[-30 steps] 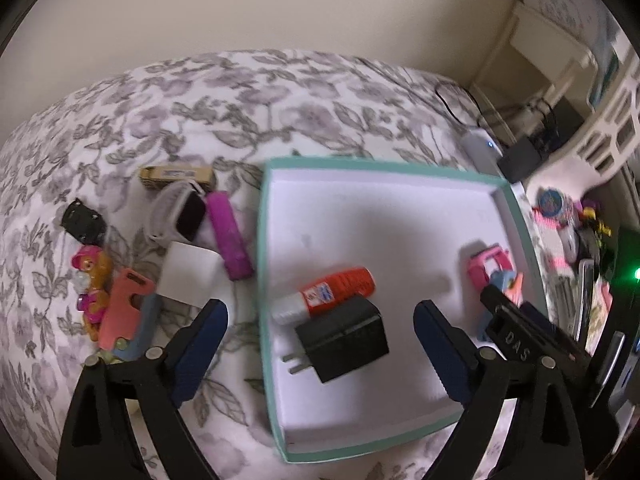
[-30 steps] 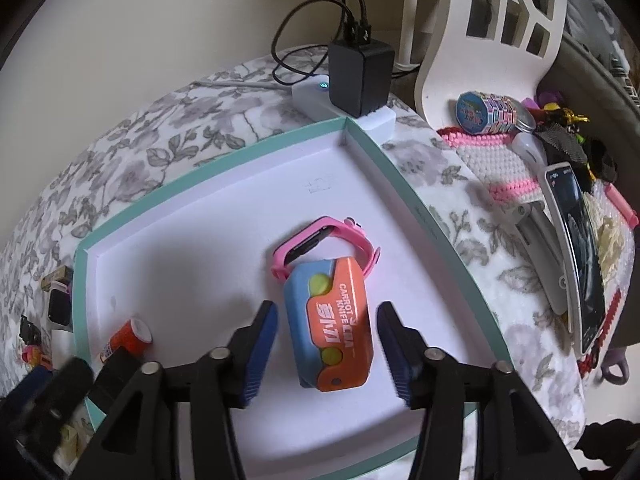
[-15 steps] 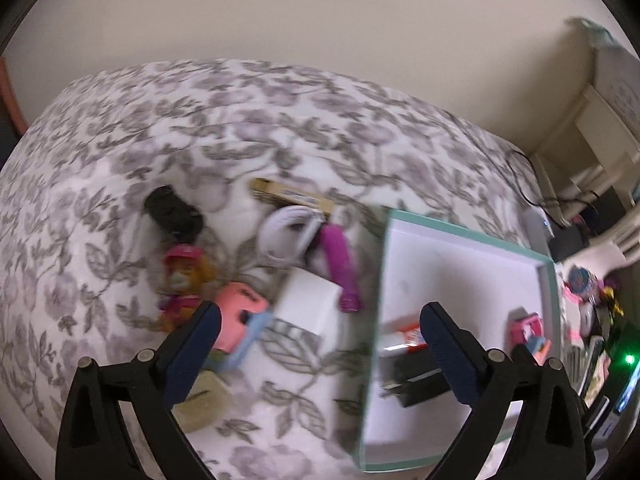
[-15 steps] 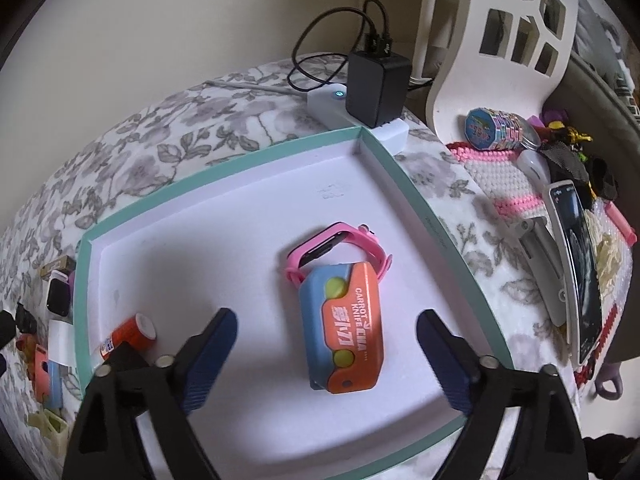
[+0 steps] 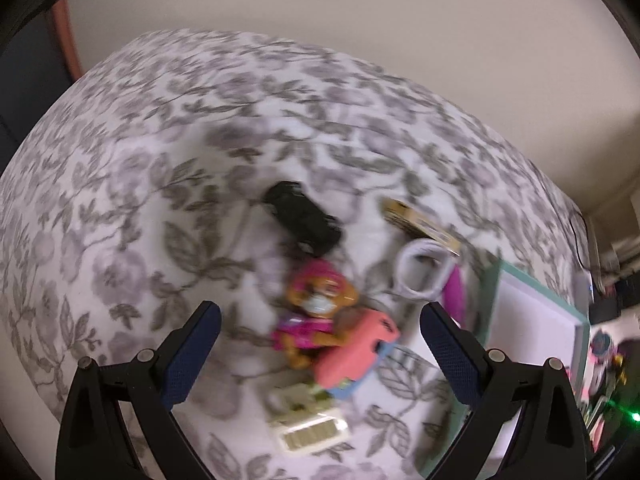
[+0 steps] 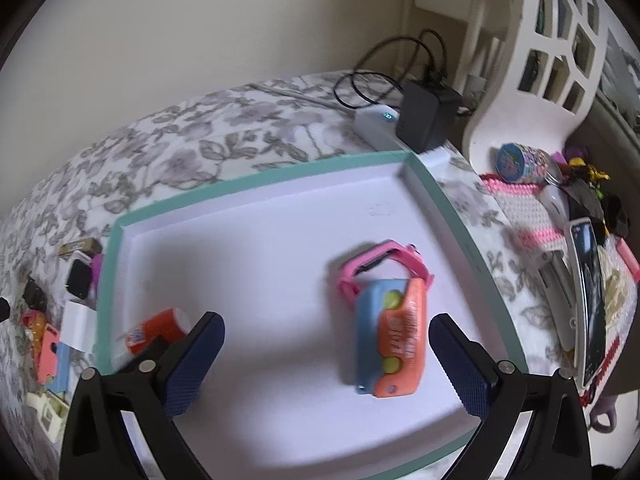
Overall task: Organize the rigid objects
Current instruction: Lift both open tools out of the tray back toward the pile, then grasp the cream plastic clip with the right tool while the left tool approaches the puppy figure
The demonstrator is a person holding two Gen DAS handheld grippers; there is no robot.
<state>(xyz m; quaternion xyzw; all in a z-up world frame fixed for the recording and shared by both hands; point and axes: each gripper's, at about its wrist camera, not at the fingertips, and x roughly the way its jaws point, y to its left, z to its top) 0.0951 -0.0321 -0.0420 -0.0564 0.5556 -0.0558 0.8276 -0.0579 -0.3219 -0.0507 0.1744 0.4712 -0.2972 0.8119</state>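
Left tongs (image 5: 320,344) spread wide and empty, above blurred clutter on the floral bedspread (image 5: 160,152): cartoon pup figure (image 5: 316,308), coral pink case (image 5: 356,348), black toy car (image 5: 304,218), cream clip (image 5: 308,428), white smartwatch (image 5: 420,274). Right tongs (image 6: 326,354) released likewise, over the teal-rimmed tray (image 6: 256,178) holding an orange-and-blue carrot knife toy (image 6: 392,344) touching a pink smartwatch (image 6: 380,266), with a glue stick (image 6: 154,330) near the left wall.

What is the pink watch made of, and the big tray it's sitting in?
The pink watch looks like soft rubbery plastic, probably silicone: its strap bends in a smooth, matte loop around a dark screen. The tray looks like stiff cardboard: flat matte white inside, thin straight teal walls with sharp folded corners. That's a guess from looks alone.
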